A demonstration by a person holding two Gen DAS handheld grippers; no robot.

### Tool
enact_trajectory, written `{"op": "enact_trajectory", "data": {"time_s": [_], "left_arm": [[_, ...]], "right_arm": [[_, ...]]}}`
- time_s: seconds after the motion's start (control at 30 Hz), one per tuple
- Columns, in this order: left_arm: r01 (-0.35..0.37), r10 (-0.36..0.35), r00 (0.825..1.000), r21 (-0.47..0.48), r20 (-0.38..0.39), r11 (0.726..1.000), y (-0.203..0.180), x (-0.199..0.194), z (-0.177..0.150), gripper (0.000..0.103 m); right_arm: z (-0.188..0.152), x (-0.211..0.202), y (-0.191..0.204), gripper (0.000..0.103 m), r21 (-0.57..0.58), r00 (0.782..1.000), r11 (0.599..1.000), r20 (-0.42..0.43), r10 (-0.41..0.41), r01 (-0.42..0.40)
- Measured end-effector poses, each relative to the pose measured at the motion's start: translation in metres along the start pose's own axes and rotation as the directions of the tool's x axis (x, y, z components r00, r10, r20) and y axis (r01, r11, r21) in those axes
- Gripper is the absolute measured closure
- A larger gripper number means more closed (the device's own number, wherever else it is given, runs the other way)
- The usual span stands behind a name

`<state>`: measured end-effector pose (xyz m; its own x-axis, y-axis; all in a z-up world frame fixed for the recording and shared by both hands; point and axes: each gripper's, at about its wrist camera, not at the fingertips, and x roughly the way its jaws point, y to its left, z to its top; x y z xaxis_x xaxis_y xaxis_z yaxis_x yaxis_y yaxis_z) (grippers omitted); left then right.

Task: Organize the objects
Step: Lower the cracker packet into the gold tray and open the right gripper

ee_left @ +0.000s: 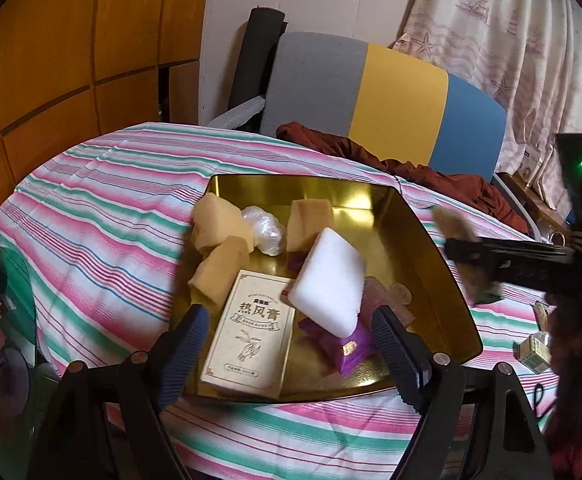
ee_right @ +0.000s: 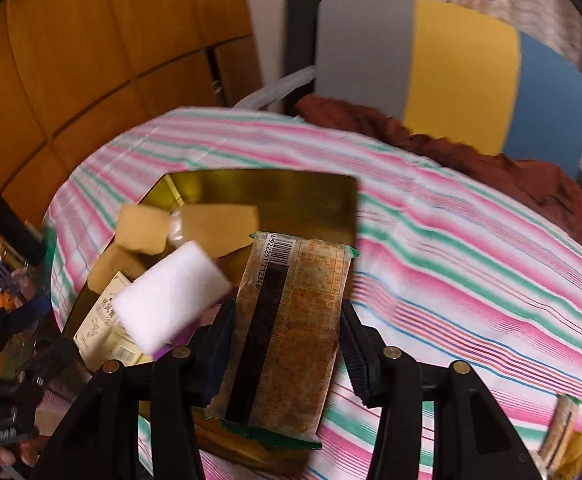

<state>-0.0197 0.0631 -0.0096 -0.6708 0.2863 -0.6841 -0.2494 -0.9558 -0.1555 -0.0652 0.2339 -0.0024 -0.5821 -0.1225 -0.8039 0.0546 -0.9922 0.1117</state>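
A gold tray (ee_left: 431, 240) sits on the striped tablecloth. In it lie tan sponge blocks (ee_left: 219, 224), a crumpled clear wrap (ee_left: 265, 228), a white foam block (ee_left: 331, 280), a beige ointment box (ee_left: 251, 336) and a purple packet (ee_left: 351, 344). My left gripper (ee_left: 287, 340) is open, low over the tray's near edge, straddling the box. My right gripper (ee_right: 287, 324) is shut on a brown snack packet (ee_right: 291, 320) with a barcode, held above the tray's right side (ee_right: 331, 200). The packet shows blurred in the left wrist view (ee_left: 463, 240).
A chair (ee_left: 371, 92) with grey, yellow and blue back stands behind the table, with a rust-red cloth (ee_left: 411, 164) on it. Small boxes (ee_left: 535, 352) lie right of the tray. Another packet (ee_right: 563, 428) lies at the table's right. Wooden cabinets (ee_left: 71, 60) stand left.
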Motion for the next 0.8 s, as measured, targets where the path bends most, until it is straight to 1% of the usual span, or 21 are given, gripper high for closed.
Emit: {"op": "enact_trajectory", "data": {"time_s": [0.1, 0.2, 0.3, 0.43, 0.53, 0.67, 0.8], "left_arm": [[0.003, -0.003, 1.0, -0.011, -0.004, 1.0, 0.005, 0.0, -0.001, 0.019], [0.005, -0.006, 1.0, -0.026, -0.007, 1.0, 0.011, 0.0, -0.003, 0.019], [0.004, -0.005, 1.0, -0.042, -0.01, 0.999, 0.017, 0.002, -0.004, 0.019], [-0.001, 0.0, 1.0, -0.052, -0.02, 0.999, 0.024, 0.005, -0.005, 0.019], [-0.006, 0.004, 1.0, -0.054, -0.025, 0.999, 0.027, 0.006, -0.006, 0.019], [-0.017, 0.015, 0.999, -0.062, -0.029, 0.998, 0.031, 0.007, -0.005, 0.019], [-0.023, 0.021, 0.999, -0.059, -0.028, 0.998, 0.03, 0.006, -0.005, 0.018]], "right_arm": [[0.009, 0.03, 0.01, 0.053, -0.016, 0.998, 1.0, -0.062, -0.017, 0.016], [0.02, 0.054, 0.008, 0.053, -0.018, 0.994, 0.999, -0.101, -0.046, 0.045], [0.031, 0.075, 0.005, 0.053, -0.021, 0.988, 0.998, -0.144, -0.058, 0.055], [0.039, 0.098, 0.006, 0.053, -0.045, 0.978, 0.994, -0.181, -0.103, 0.096], [0.042, 0.108, 0.005, 0.052, -0.035, 0.977, 0.995, -0.189, -0.101, 0.096], [0.043, 0.11, 0.004, 0.052, -0.024, 0.977, 0.995, -0.189, -0.097, 0.094], [0.042, 0.097, 0.004, 0.042, -0.006, 0.985, 0.996, -0.149, -0.084, 0.084]]}}
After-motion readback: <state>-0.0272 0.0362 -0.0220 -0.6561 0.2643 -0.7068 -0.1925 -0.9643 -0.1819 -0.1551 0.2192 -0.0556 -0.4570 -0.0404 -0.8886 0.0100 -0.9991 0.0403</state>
